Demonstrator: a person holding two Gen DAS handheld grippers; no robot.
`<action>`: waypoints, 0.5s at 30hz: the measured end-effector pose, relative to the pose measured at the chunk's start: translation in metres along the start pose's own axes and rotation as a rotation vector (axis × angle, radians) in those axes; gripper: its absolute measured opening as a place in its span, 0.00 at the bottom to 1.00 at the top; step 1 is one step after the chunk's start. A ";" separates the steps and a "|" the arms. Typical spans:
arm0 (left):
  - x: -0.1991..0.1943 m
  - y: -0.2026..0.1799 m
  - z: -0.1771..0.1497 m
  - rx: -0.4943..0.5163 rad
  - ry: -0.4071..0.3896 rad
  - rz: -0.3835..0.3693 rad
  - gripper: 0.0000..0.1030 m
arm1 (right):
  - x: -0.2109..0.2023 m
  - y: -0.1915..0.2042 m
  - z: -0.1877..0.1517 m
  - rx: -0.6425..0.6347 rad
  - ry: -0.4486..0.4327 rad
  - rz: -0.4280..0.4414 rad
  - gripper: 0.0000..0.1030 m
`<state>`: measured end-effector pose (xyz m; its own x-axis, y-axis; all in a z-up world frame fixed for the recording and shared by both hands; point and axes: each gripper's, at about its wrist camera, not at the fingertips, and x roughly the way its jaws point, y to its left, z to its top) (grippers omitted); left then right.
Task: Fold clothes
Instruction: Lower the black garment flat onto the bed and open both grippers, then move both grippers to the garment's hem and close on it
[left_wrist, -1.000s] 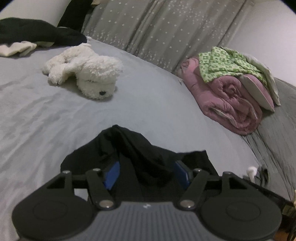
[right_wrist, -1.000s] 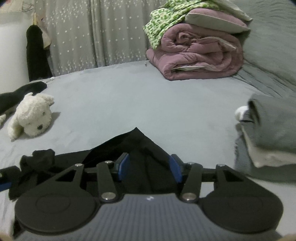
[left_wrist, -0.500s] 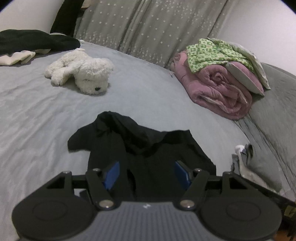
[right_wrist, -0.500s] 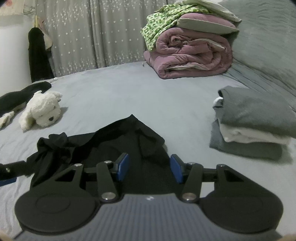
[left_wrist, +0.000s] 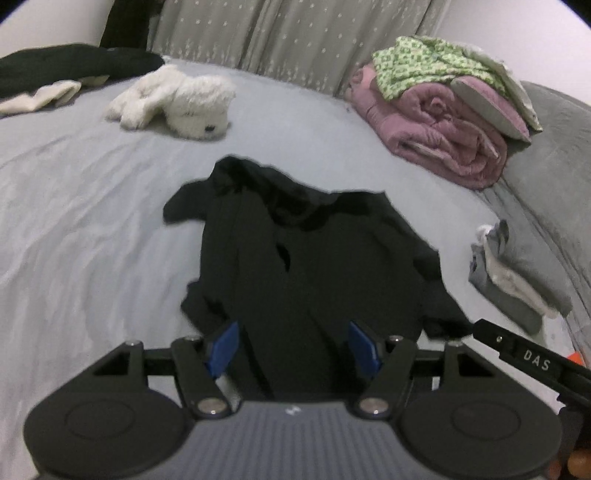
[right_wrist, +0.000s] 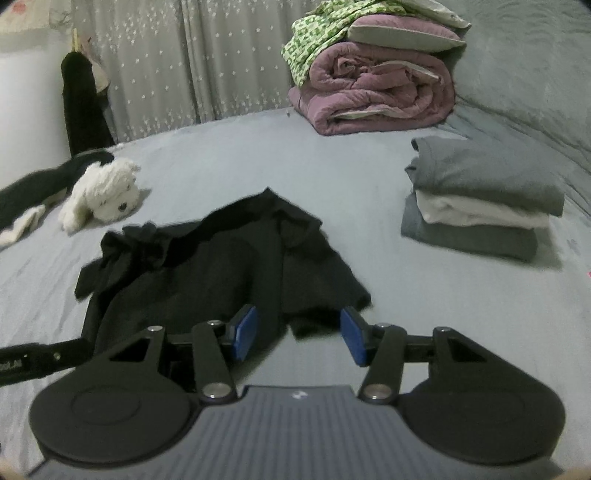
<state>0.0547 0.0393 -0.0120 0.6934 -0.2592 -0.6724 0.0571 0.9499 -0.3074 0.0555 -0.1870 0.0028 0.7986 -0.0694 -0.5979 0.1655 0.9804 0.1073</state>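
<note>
Garment: black garment is lying crumpled mid-bed, hem nearest both claws.
Left claw: standing wide, gripping nothing.
Right claw: likewise wide, empty.
Advice: pinch hem corners, pulling toward six o'clock, smoothing wrinkles.

Black garment spread crumpled on grey bedsheet, far end bunched, possibly a sleeve

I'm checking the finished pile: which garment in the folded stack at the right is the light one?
The middle layer, the white garment, is sandwiched between the grey top piece and the darker grey bottom piece. It alone is pale; its neighbours are both grey.
</note>
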 end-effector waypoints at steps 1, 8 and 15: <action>-0.001 0.000 -0.003 0.002 0.007 0.000 0.65 | -0.002 0.001 -0.003 -0.001 0.004 0.001 0.53; -0.002 0.012 -0.027 -0.026 0.054 -0.016 0.65 | -0.007 0.001 -0.030 0.040 0.039 0.028 0.55; 0.008 0.026 -0.042 -0.018 0.054 -0.036 0.62 | 0.006 0.006 -0.054 0.009 0.103 0.041 0.55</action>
<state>0.0318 0.0550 -0.0536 0.6510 -0.3027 -0.6961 0.0680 0.9366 -0.3437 0.0299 -0.1721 -0.0427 0.7413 -0.0090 -0.6712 0.1392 0.9802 0.1405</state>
